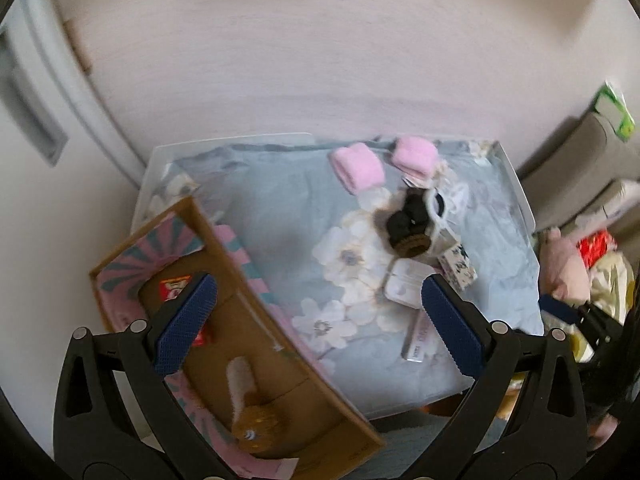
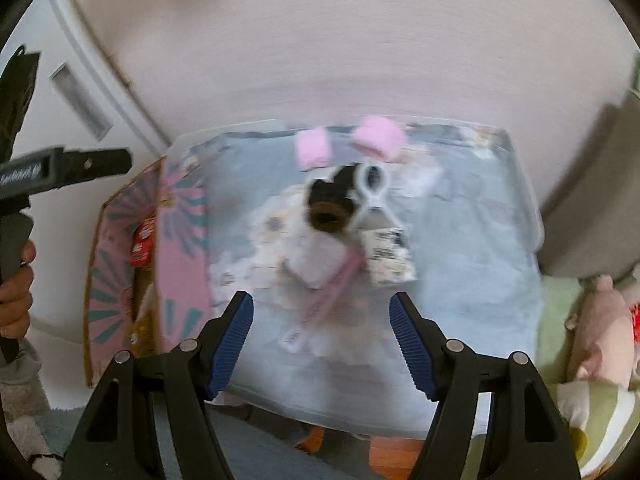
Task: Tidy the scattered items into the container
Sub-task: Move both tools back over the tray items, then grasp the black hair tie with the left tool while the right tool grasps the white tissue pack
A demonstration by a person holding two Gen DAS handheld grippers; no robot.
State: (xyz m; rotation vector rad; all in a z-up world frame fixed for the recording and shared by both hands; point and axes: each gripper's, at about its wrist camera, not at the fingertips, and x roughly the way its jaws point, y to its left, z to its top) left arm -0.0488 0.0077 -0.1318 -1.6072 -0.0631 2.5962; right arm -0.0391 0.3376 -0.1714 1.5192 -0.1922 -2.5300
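**Both grippers empty above the floral surface**

Left wrist: left gripper [image 1: 318,322] jaws wide apart, nothing between. Cardboard box [image 1: 224,280] lies at left, holding a red packet [image 1: 174,286]. Scattered pile [image 1: 416,232] rests on the floral cloth [image 1: 280,208].

Right wrist: right gripper [image 2: 322,346] jaws apart, empty, pile [image 2: 340,216] ahead; box [image 2: 120,240] left.

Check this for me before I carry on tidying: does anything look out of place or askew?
Yes. The cardboard box sits tilted, one edge propped on the floral-covered surface. A pile of small items and two pink rolls lies loose on that surface, outside the box.
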